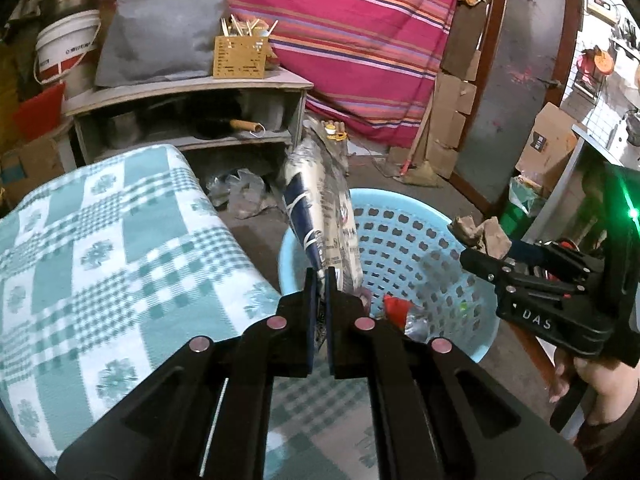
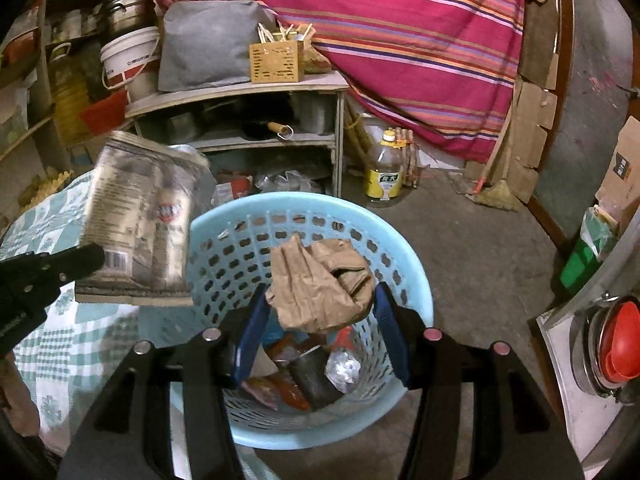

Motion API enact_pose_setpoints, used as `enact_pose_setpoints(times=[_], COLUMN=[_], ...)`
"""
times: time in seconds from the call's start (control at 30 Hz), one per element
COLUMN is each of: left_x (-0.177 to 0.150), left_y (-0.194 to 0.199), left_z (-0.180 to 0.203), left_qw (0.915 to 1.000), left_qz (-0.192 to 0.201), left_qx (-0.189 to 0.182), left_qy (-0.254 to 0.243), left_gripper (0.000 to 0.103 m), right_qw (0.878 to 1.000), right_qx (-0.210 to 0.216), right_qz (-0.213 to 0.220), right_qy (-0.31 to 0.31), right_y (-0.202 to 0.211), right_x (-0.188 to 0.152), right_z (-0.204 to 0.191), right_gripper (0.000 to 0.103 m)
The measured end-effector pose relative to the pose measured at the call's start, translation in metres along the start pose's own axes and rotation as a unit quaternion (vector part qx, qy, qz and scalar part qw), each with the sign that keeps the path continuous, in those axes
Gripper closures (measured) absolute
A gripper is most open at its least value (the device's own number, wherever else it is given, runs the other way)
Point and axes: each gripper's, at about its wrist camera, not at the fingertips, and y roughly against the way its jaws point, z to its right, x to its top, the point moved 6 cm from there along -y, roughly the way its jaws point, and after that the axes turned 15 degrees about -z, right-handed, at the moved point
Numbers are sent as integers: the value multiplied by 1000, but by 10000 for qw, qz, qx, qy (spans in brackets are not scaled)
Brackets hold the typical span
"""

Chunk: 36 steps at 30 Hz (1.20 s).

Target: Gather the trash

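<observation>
My left gripper [image 1: 319, 280] is shut on a crinkled plastic wrapper [image 1: 320, 204] with blue and white print, held upright at the near rim of the light blue basket [image 1: 424, 216]. The wrapper [image 2: 140, 216] and left gripper [image 2: 86, 258] also show in the right wrist view, left of the basket [image 2: 416, 280]. My right gripper [image 2: 320, 300] holds crumpled brown paper [image 2: 320, 280] between its blue pads above the basket's opening. The right gripper [image 1: 474, 246] and the paper [image 1: 484, 232] show in the left wrist view. Wrappers and foil [image 2: 312, 368] lie in the basket's bottom.
A table with a teal checked cloth [image 1: 100, 264] stands left of the basket. Behind are a grey shelf unit [image 2: 256, 120], a white bucket [image 2: 132, 56], a striped pink cloth [image 2: 420, 40], an oil bottle [image 2: 384, 168] and a metal pot with a red funnel [image 2: 612, 344].
</observation>
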Motion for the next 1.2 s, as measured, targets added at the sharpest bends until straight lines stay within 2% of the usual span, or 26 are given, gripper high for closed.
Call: enact_pose_setpoints(times=[0.03, 0.07, 0.1, 0.23, 0.3, 0.4, 0.6, 0.93, 1.0, 1.13, 1.17, 1.2], left_x=[1, 1, 1, 0, 0, 0, -3, -16, -18, -26, -28, -31], left_y=[-3, -4, -5, 2, 11, 23, 43, 77, 82, 96, 99, 103], left_z=[-1, -1, 0, -6, -14, -26, -52, -94, -99, -109, -110, -112], left_qw=[10000, 10000, 10000, 9997, 9990, 9976, 9942, 9879, 9869, 9847, 9842, 9836], left_qz=[-36, -45, -21, 96, 218, 328, 438, 677, 702, 795, 817, 843], left_qx=[-4, 26, 61, 175, 343, 553, 886, 1129, 1159, 1218, 1238, 1268], left_qy=[8, 25, 45, 143, 206, 266, 431, 817, 879, 963, 965, 965], left_gripper=[88, 72, 63, 48, 38, 29, 21, 12, 11, 8, 7, 6], right_qw=[10000, 10000, 10000, 10000, 10000, 10000, 9997, 9998, 9999, 9999, 9998, 9996], right_qx=[-4, -4, -2, 16, 27, 82, 200, 146, 152, 30, -2, -20], right_qz=[-3, -6, -10, -13, -17, -22, -38, -35, 6, 36, 45, 89], right_qy=[-10, -24, -38, -46, -25, -3, 133, 88, -17, -161, -205, -258], right_y=[0, 0, -1, -3, -5, -7, -13, -20, -19, -19, -18, -16], right_x=[-1, -1, -1, -1, 0, 1, 3, 19, 23, 25, 25, 25], right_z=[2, 3, 5, 6, 6, 0, -20, -26, -24, -20, -20, -19], right_gripper=[50, 50, 50, 50, 50, 50, 50, 47, 30, 24, 17, 15])
